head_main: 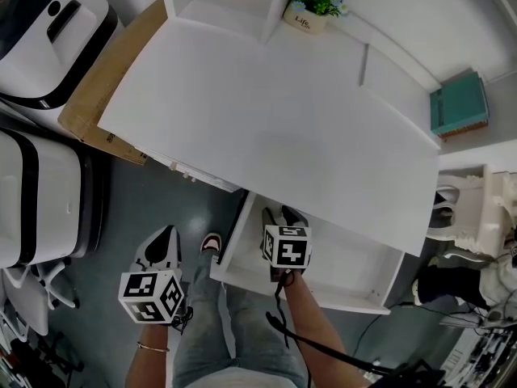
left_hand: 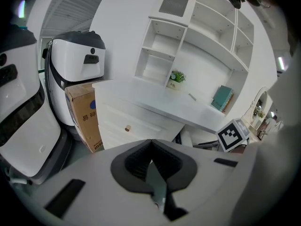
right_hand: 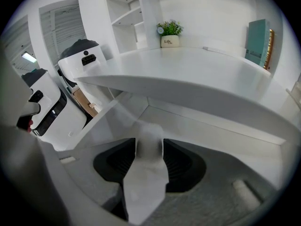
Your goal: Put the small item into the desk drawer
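The desk drawer (head_main: 349, 267) stands pulled out under the white desk (head_main: 275, 128), and its white inside (right_hand: 211, 135) looks bare. My right gripper (head_main: 284, 218) is over the drawer's left part, pointing in. In the right gripper view it (right_hand: 149, 147) is shut on a small white item (right_hand: 148, 135) that sticks out between the dark pads (right_hand: 176, 161). My left gripper (head_main: 161, 245) hangs left of the drawer over the grey floor. Its jaws (left_hand: 151, 147) are shut with nothing between them.
On the desk's far edge are a potted plant (head_main: 311, 6) and, at the right, a teal book (head_main: 458, 103). A cardboard box (head_main: 105, 79) and two white machines (head_main: 44, 35) (head_main: 40, 192) stand left of the desk. The person's shoe (head_main: 212, 242) is beside the drawer.
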